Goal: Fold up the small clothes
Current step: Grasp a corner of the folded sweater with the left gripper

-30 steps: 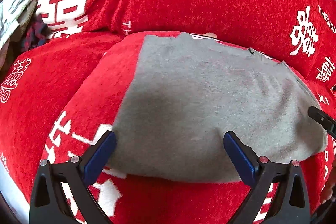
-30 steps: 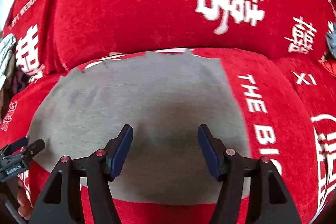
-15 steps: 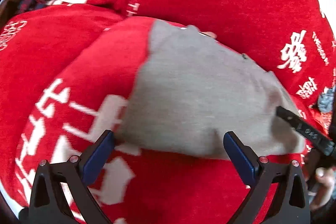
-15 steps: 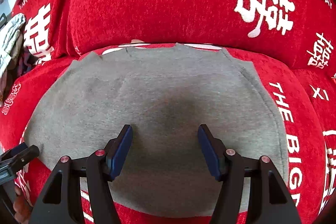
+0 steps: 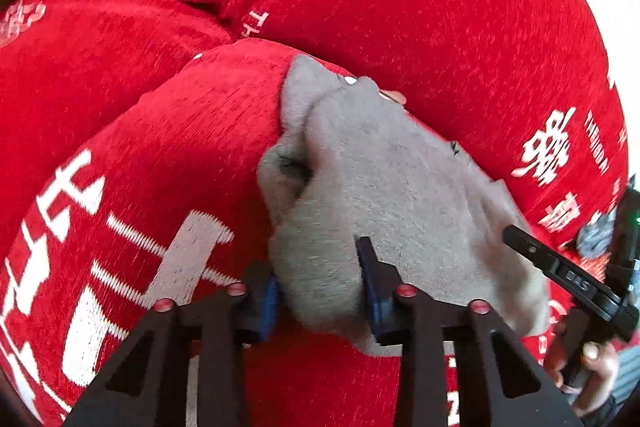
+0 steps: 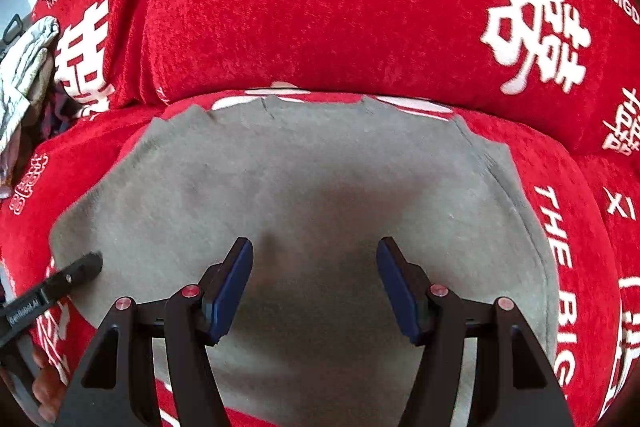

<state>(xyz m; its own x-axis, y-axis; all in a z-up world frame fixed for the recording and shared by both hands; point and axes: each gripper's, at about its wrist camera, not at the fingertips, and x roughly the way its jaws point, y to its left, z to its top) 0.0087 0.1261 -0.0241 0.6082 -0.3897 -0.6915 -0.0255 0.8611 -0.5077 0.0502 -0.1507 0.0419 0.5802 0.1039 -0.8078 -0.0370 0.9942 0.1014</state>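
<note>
A grey garment (image 6: 320, 187) lies spread on a red sofa seat cushion (image 6: 580, 211) printed with white characters. My left gripper (image 5: 320, 279) is shut on the grey garment's (image 5: 400, 187) near left edge, and the cloth bunches up and lifts between its blue pads. My right gripper (image 6: 314, 283) is open just above the garment's middle, holding nothing. The left gripper's finger (image 6: 76, 275) shows at the garment's left edge in the right wrist view. The right gripper's finger (image 5: 560, 267) shows at the right in the left wrist view.
The red sofa backrest (image 6: 340, 7) rises right behind the garment. A pile of other clothes (image 6: 24, 83) lies at the far left of the sofa. A small grey item (image 5: 596, 239) lies on the sofa at the right.
My left gripper has closed on the garment's left edge and bunched it up. My right gripper has shifted left over the garment and stays open.
</note>
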